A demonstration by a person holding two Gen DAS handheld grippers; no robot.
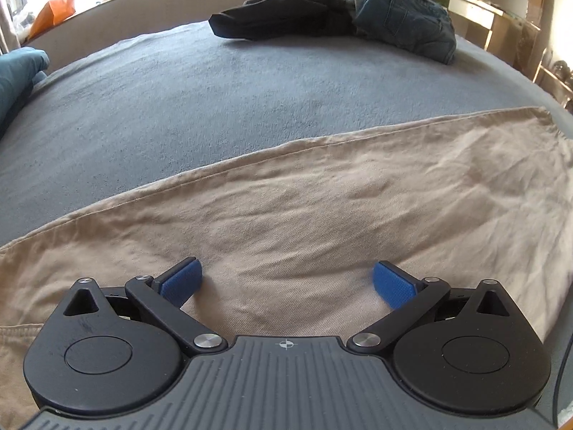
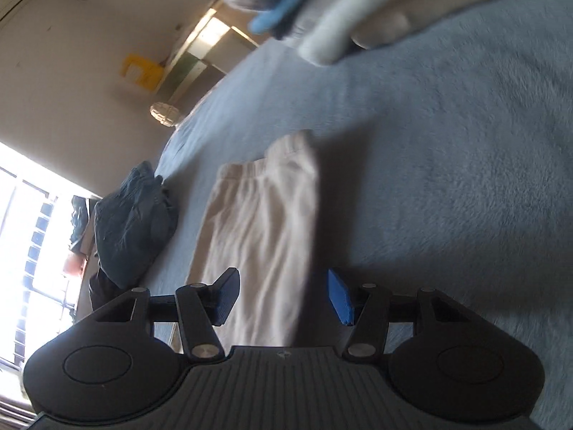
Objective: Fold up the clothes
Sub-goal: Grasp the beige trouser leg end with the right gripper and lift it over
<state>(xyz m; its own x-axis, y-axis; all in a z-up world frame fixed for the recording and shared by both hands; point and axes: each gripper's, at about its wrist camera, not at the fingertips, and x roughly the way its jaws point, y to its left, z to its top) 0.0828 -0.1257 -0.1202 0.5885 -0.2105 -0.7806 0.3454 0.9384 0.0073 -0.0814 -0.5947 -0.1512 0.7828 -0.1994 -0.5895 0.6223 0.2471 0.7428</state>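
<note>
Beige trousers (image 1: 322, 193) lie flat across the grey-blue bed cover (image 1: 215, 82) in the left wrist view. My left gripper (image 1: 286, 283) is open, low over the beige cloth, its blue pads (image 1: 181, 281) wide apart. In the right wrist view the same beige trousers (image 2: 261, 222) run away from me, their waistband at the far end. My right gripper (image 2: 283, 297) is open, with the near end of the cloth between its pads (image 2: 340, 297); I cannot tell whether they touch it. This view is tilted and blurred.
A pile of dark clothes and blue jeans (image 1: 343, 18) sits at the far side of the bed; it also shows in the right wrist view (image 2: 132, 222). A teal pillow (image 1: 18, 79) lies far left. A gloved hand (image 2: 351, 10) blurs at the top.
</note>
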